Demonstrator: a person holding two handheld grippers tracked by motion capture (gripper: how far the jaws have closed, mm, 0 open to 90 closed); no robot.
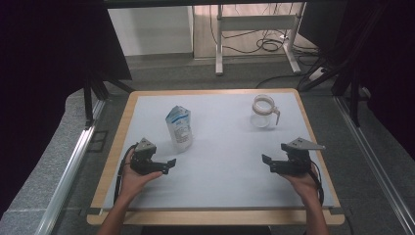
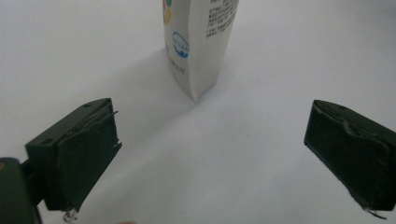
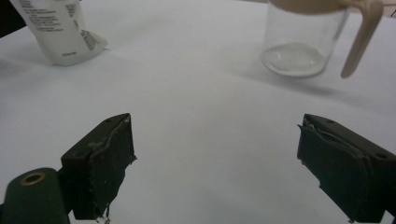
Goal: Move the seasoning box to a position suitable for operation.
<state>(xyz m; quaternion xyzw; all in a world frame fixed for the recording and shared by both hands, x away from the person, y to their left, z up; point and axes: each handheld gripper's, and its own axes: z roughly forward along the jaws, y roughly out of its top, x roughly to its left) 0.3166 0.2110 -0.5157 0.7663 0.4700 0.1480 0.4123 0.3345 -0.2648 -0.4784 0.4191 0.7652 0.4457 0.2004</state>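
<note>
With nothing gripped, both sets of jaws gape: left gripper (image 1: pixel 169 165) at lower left faces the upright carton (image 1: pixel 179 128) left of centre, right gripper (image 1: pixel 268 163) at lower right faces the lidded glass jug (image 1: pixel 264 112) at upper right, likely staged for pouring.

Carton (image 1: pixel 178 128) left of jug (image 1: pixel 264 111)
</note>
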